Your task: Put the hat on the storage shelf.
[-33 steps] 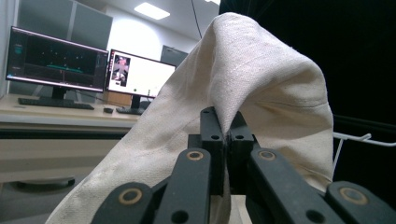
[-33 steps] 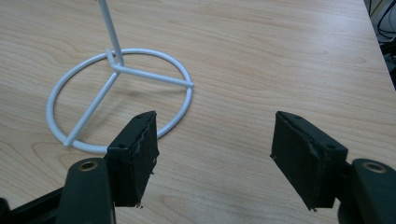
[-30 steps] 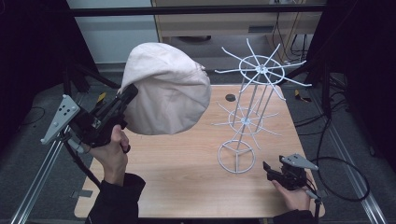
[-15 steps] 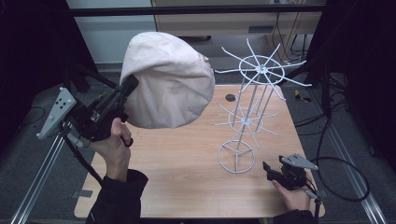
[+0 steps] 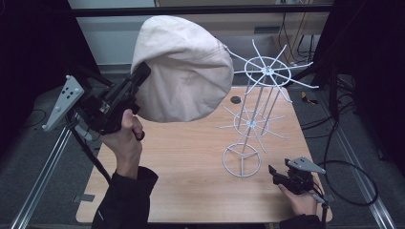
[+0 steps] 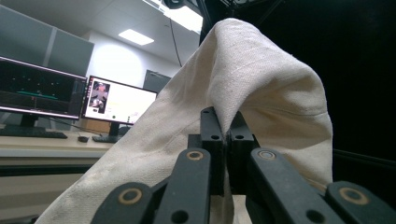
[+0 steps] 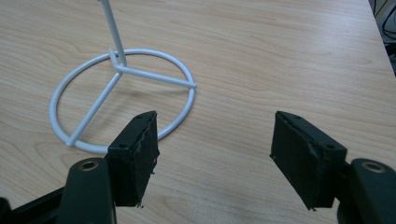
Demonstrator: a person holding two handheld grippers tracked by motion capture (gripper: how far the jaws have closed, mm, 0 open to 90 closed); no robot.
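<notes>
A cream fabric cap (image 5: 184, 69) hangs high in the air over the table's left half, and my left gripper (image 5: 143, 74) is shut on its edge. In the left gripper view the jaws are pressed together on the cap's cloth (image 6: 261, 93), which drapes over them. A white wire rack (image 5: 260, 102) with spoked tiers stands on the wooden table (image 5: 191, 162), just right of the cap. My right gripper (image 5: 279, 174) rests open near the table's front right, beside the rack's ring base (image 7: 121, 100), with nothing between its fingers (image 7: 137, 154).
Black cables (image 5: 344, 157) trail off the table's right side. A small dark disc (image 5: 235, 99) lies on the table behind the rack. Metal rails (image 5: 43, 167) run along both sides. Monitors (image 6: 112, 102) stand on a desk in the left gripper view.
My left gripper has lifted the cap higher and carried it right, toward the rack's top tier. The right gripper has stayed put.
</notes>
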